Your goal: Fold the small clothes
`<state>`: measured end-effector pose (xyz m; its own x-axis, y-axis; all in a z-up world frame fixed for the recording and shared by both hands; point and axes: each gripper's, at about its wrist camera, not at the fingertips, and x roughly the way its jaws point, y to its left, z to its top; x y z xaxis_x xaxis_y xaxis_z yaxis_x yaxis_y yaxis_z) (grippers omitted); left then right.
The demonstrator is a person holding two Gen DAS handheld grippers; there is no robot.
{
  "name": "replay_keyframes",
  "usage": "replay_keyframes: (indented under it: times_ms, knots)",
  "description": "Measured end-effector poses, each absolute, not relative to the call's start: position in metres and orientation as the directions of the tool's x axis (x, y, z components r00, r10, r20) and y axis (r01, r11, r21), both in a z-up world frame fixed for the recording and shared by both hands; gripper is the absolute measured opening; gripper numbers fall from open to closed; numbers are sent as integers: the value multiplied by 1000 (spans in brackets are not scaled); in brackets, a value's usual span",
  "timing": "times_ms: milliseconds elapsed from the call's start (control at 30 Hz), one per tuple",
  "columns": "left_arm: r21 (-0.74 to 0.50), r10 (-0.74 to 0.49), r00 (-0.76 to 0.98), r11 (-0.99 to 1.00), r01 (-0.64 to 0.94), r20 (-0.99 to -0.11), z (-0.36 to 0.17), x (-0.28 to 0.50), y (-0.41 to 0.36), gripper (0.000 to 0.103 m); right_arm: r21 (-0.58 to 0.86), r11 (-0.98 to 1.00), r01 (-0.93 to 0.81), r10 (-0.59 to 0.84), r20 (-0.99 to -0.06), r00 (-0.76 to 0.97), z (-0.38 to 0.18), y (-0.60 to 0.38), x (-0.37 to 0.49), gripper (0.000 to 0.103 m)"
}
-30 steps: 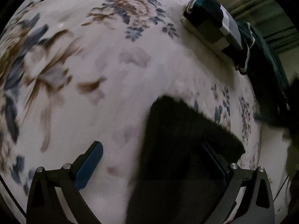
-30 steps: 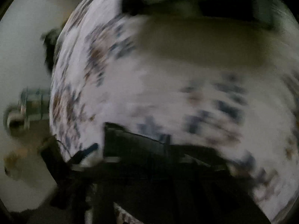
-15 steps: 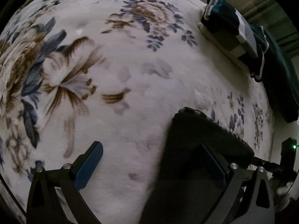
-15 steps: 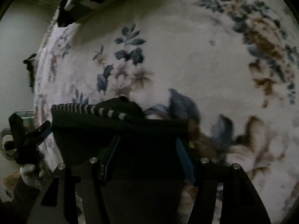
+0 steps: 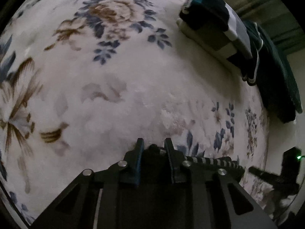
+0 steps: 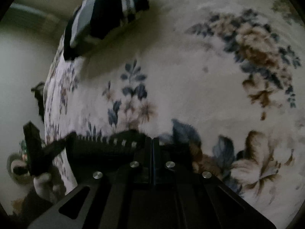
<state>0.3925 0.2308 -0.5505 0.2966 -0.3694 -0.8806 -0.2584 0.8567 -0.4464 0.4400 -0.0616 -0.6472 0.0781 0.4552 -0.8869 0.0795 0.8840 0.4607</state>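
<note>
black garment (image 5: 209,162) | pinched at edge | left gripper (image 5: 153,146), right gripper (image 6: 152,143) both just clamped on it

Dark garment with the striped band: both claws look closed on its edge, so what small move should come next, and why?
Probably lift that edge a little and carry it over the rest of the dark garment to start a fold. The left claw has just closed on a bunch of fabric, the right claw on the edge beside the striped band, and the garment lies flat on the floral blanket.
</note>
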Motion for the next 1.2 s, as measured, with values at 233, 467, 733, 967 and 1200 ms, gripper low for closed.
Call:
replay_keyframes:
  times_ms: [233,467,733,967,1200]
  knots:
    - [-466,-389,299,848,-253,-871,-551,390,234,18,431,899,75,432,-902,2,-673,-60,427,51]
    - [-478,-395,311,838,-263,-864,-552,388,237,17,497,863,93,499,-867,2,-695,-55,420,37]
    - [-509,-422,306,803,-310,-853,-560,390,245,16,467,876,120,439,-876,201,-660,-51,424,7]
    - [-557,-488,273,764,-326,-829,-560,394,254,22,432,882,190,435,-900,28,-698,-43,448,13]
    - [-600,-495,354,731,-323,-794,-533,364,279,63,512,834,203,505,-858,89,-661,-64,448,68]
